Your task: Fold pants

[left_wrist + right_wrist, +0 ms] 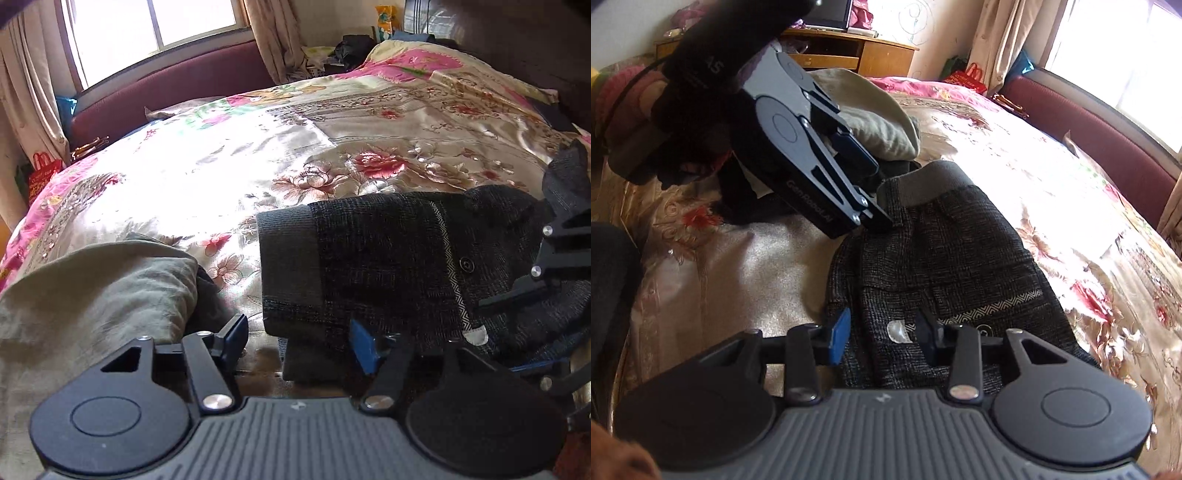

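The dark woven pants (945, 254) are lying folded into a compact bundle on the bed's floral satin bedspread (236, 155), with the grey elastic waistband (288, 266) showing at one end and a patterned trim strip with a snap button crossing the cloth nearer the other. The left hand-held gripper (299, 339) is standing with its jaws wide apart at the waistband corner, the blue pads not pressing on anything that can be made out. The right hand-held gripper (882, 330) is hovering over the opposite end with its jaws partly open, cloth lying under the gap but no pinch visible (the right-hand pad is sitting very close to the fabric, and contact cannot be ruled out). A crumpled olive garment (96, 288) is lying just beside the pants on the left gripper's side, apart from them. In judgement, the pants are handling as a soft, light, limp item with a coarse weave that is giving the pads fair friction, while the satin beneath is looking slippery and is likely letting the bundle slide if dragged. The firmest holds are appearing to be the thick waistband and the doubled folded edges, taken through all layers.
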`<action>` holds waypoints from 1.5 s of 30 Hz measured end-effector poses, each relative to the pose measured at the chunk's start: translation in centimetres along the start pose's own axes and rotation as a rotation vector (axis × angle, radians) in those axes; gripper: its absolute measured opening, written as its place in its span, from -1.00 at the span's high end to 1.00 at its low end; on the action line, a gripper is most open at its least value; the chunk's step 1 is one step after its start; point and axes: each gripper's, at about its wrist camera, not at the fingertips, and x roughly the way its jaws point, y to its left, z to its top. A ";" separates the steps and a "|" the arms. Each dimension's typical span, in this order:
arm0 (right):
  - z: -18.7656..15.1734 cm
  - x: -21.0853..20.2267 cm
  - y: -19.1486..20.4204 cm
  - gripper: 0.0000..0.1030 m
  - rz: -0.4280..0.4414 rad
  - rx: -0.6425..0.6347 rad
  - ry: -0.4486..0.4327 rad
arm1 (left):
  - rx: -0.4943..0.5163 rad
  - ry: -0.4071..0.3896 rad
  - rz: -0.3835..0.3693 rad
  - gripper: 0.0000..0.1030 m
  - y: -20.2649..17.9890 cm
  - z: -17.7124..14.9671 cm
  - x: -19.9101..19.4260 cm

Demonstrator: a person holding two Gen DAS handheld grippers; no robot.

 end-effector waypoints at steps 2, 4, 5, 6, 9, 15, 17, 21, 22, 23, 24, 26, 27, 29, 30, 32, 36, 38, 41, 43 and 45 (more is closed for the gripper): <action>-0.1 0.3 -0.3 0.25 0.002 0.012 0.004 | -0.028 0.005 -0.017 -0.57 0.2 0.2 0.8; -0.2 0.4 -0.6 0.25 0.004 0.035 0.006 | -0.033 0.014 -0.031 -0.57 0.3 0.3 1.2; -0.1 0.4 -0.7 0.25 0.009 0.049 0.004 | -0.042 0.021 -0.046 -0.52 0.5 0.4 1.3; -0.1 0.2 -0.7 0.25 0.016 0.058 -0.004 | -0.044 0.031 -0.072 -0.34 0.6 0.4 1.3; 0.0 0.0 -0.3 0.25 0.017 0.059 -0.029 | -0.026 0.049 -0.067 -0.28 0.4 0.5 1.0; 0.3 1.6 -0.2 0.25 -0.001 0.112 -0.030 | -0.042 0.042 -0.091 -0.09 0.8 1.4 -0.7; 0.5 1.6 0.2 0.24 -0.013 0.099 -0.035 | -0.046 0.030 -0.105 -0.09 1.1 1.9 -1.6; 0.7 2.0 1.7 0.32 -0.085 -0.003 -0.050 | -0.034 0.023 -0.118 -0.09 1.2 2.4 -2.6; 0.6 2.3 1.9 0.58 -0.110 -0.023 -0.042 | -0.025 0.028 -0.118 -0.09 1.1 2.4 -2.6; 0.7 2.4 1.8 0.66 -0.112 -0.019 -0.030 | -0.014 0.031 -0.113 -0.09 1.0 2.4 -2.6; 0.9 2.1 1.5 0.83 -0.094 0.003 -0.027 | -0.001 0.031 -0.103 -0.09 0.9 2.3 -2.6; 1.5 0.8 1.0 0.87 -0.074 0.043 -0.043 | 0.002 0.024 -0.103 -0.09 1.1 2.2 -3.0; 1.8 -0.4 0.7 0.87 -0.057 0.063 -0.063 | -0.011 0.016 -0.114 -0.09 1.4 2.1 -3.3; 2.4 -2.3 0.7 0.88 -0.027 0.091 -0.099 | -0.029 0.002 -0.132 -0.09 1.8 1.7 -4.1; 2.5 -2.7 0.8 0.88 -0.021 0.101 -0.105 | -0.035 0.001 -0.130 -0.09 1.8 1.2 -4.2; 2.4 -2.4 1.5 0.88 0.004 0.120 -0.092 | -0.038 0.031 -0.111 -0.09 1.6 0.0 -3.6; 0.9 2.0 3.4 0.71 0.001 0.093 -0.009 | 0.011 0.089 -0.023 -0.13 -0.4 -2.3 -0.3; 0.8 2.5 3.7 0.72 -0.009 0.088 0.000 | 0.025 0.066 0.003 -0.14 -0.9 -2.2 -0.5; 1.1 1.2 3.1 0.72 -0.030 0.108 -0.044 | 0.026 0.028 -0.001 -0.14 -0.4 -1.3 -1.3; 1.4 1.0 2.8 0.72 -0.053 0.085 -0.057 | 0.026 0.017 0.008 -0.13 0.0 -0.6 -1.3; 1.7 1.5 2.4 0.75 -0.059 0.106 -0.056 | 0.042 0.004 0.027 -0.13 -0.1 0.0 -1.2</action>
